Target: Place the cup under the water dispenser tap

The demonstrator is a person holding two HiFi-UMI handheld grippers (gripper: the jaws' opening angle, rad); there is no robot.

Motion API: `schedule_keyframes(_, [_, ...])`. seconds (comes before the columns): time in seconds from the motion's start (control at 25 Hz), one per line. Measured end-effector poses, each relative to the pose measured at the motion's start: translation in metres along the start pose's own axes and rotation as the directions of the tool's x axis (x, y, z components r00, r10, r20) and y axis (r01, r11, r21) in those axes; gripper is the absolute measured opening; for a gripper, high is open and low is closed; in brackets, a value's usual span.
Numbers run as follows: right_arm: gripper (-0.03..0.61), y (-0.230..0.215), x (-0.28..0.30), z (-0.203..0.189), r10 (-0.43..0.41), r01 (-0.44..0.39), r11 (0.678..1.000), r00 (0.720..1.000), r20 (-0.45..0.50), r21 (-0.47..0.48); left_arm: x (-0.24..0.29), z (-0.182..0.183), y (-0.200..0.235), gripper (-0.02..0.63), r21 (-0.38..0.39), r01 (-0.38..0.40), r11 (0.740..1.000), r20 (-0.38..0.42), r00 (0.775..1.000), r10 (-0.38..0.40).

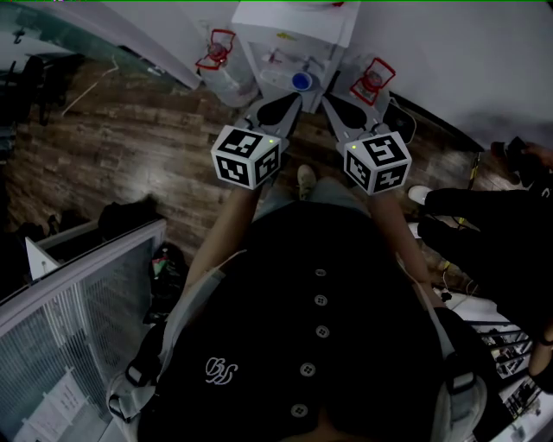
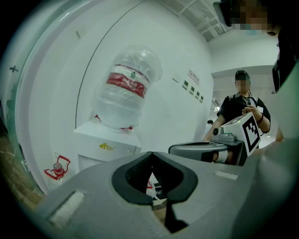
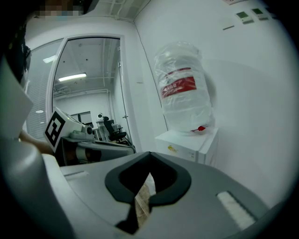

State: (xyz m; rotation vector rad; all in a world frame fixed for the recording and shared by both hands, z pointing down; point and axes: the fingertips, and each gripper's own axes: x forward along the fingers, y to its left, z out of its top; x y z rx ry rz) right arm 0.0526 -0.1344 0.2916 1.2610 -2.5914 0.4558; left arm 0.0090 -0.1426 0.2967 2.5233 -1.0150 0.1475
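Left hand-held gripper (image 1: 285, 108): jaws clenched together, nothing between them.
Right hand-held gripper (image 1: 339, 110): likewise clenched, empty.
Both side by side, aimed at water dispenser (image 1: 285, 26).
Cup (image 1: 301, 81): blue seen from above, at dispenser front beneath taps, just beyond gripper tips, touching neither.
Floor (image 1: 130, 155): wood planks.

The water dispenser (image 1: 298, 34) stands against the wall and closes the way ahead. One spare bottle (image 1: 226, 79) stands at its left and another bottle (image 1: 370, 85) at its right, so the approach is narrow. The wooden floor (image 1: 130, 160) at the left is free. A person (image 1: 492, 233) stands near at the right.
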Motion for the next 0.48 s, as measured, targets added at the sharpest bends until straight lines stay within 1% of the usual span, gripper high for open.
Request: schedule_keyframes(0.48, [0.0,-0.0016,0.0015,-0.0039,-0.003,0.003,1.0,1.0,-0.009,0.002,0.0008,-0.0056,0.0007,0.005,-0.001,0.009,1.0,-0.022,1.0,-0.009])
